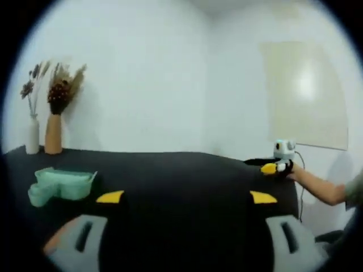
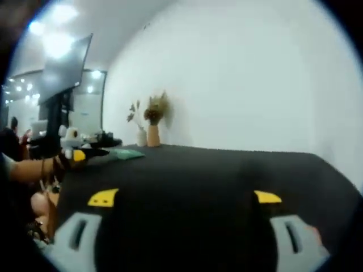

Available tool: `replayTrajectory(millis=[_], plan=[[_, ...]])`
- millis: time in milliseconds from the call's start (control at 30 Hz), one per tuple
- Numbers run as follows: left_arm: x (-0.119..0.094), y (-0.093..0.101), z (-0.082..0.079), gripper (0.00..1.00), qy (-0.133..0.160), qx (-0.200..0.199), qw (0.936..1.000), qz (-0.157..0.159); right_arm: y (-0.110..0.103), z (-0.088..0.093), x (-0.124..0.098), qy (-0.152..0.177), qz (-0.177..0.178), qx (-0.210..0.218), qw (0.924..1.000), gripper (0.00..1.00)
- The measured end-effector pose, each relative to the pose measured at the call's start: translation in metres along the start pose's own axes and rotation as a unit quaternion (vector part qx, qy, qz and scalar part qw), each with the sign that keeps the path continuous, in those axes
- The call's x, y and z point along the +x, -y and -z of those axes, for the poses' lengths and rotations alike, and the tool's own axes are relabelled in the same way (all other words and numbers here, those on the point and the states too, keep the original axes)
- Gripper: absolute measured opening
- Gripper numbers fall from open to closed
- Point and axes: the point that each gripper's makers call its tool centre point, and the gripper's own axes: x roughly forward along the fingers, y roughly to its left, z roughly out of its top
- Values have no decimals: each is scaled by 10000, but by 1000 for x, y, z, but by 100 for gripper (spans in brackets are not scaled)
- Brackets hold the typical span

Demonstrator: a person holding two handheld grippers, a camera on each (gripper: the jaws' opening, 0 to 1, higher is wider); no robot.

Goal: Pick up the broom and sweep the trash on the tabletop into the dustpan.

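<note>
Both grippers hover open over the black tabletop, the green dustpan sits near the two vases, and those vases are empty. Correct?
Not quite: the vases hold dried flowers. The left gripper view shows stems rising from the white vase and the orange vase. The rest stands.

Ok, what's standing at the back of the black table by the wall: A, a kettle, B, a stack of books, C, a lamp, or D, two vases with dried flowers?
D: a white vase and a tan vase with dried flowers stand at the table's far edge.
</note>
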Motion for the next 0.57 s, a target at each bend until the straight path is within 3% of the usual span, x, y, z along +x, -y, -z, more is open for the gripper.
replayTrajectory(millis=[167,567], plan=[[-1,2,3,87,-51,74,10000,27,-5,1,1,-80,2,-307,9995,94],[-3,-2,3,87,-38,-195,9998,63,-5,-2,-2,23,-2,-241,9997,90]])
